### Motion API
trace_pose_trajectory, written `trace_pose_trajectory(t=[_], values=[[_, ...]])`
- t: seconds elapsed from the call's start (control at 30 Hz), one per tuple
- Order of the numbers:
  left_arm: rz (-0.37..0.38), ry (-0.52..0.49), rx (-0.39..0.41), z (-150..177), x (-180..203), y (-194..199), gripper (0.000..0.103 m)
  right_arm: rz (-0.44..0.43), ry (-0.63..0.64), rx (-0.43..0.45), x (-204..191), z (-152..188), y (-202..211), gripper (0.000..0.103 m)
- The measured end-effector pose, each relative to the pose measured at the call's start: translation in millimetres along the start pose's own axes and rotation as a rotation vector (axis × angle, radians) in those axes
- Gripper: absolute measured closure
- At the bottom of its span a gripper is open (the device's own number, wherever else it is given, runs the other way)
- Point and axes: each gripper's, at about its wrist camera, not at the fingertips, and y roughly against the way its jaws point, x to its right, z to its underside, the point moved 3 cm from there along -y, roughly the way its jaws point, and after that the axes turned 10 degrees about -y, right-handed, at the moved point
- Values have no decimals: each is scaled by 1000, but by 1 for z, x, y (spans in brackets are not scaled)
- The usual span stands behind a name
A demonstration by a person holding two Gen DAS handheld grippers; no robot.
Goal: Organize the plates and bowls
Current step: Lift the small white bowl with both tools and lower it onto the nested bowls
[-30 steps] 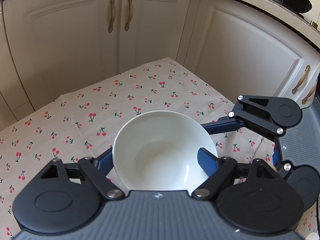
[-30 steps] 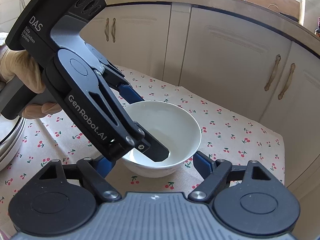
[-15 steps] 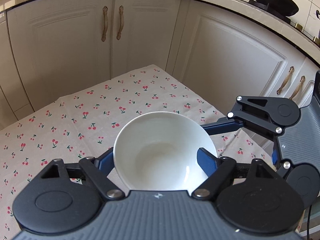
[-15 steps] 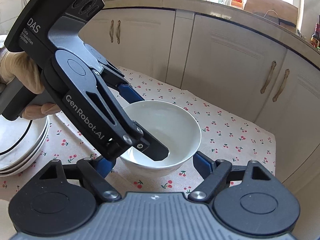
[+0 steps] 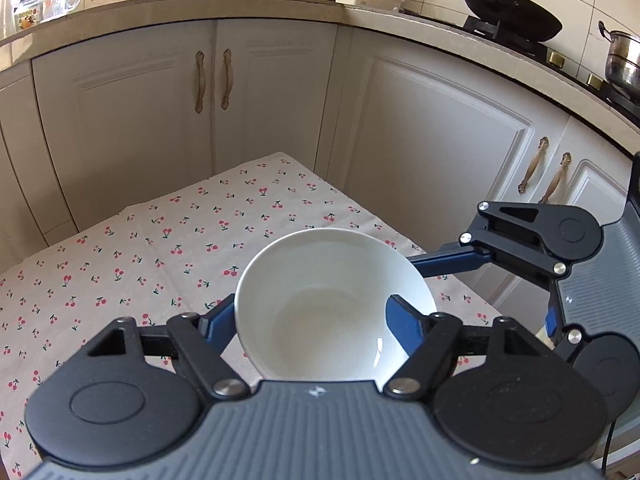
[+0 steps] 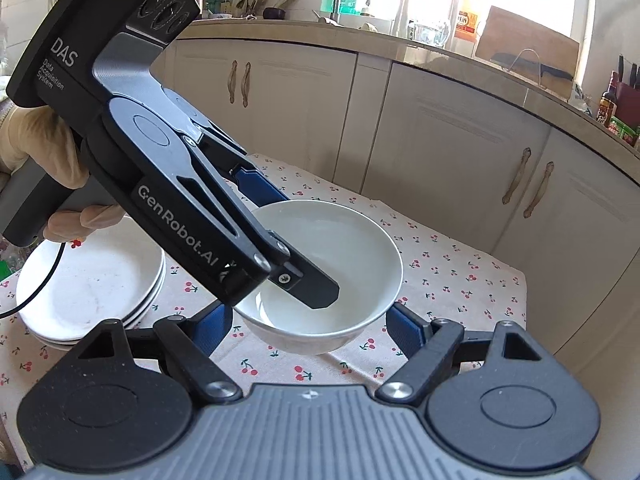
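Note:
A white bowl (image 5: 332, 300) hangs a little above the cherry-print tablecloth (image 5: 160, 240), held between both grippers. My left gripper (image 5: 308, 320) has its left finger outside the bowl's wall and its right finger inside the rim; its jaws are closing on the bowl. In the right wrist view its black fingertip (image 6: 316, 292) lies inside the bowl (image 6: 352, 248). My right gripper (image 6: 310, 324) clasps the bowl's lower wall from both sides. One blue finger (image 5: 452, 261) of it touches the bowl's right rim in the left wrist view.
A stack of white plates (image 6: 92, 280) sits on the cloth at the left, under a gloved hand (image 6: 36, 140) on the left gripper's handle. Cream cabinet doors (image 5: 260, 100) stand just beyond the table's far edge. A wok (image 5: 508, 16) rests on the stove.
Both grippers have risen with the bowl between them. The cloth has dropped away below, the counter top has come into view and more of the plate stack shows.

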Motion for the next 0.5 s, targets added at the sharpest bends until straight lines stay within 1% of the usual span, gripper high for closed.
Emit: trace_pose_trajectory(t=[0.27, 0.5], values=[[1, -20, 16, 9, 31, 34, 26, 18, -10, 2, -23, 4, 39, 16], [27, -29, 14, 24, 61, 48, 26, 36, -21, -8, -38, 25, 66, 16]])
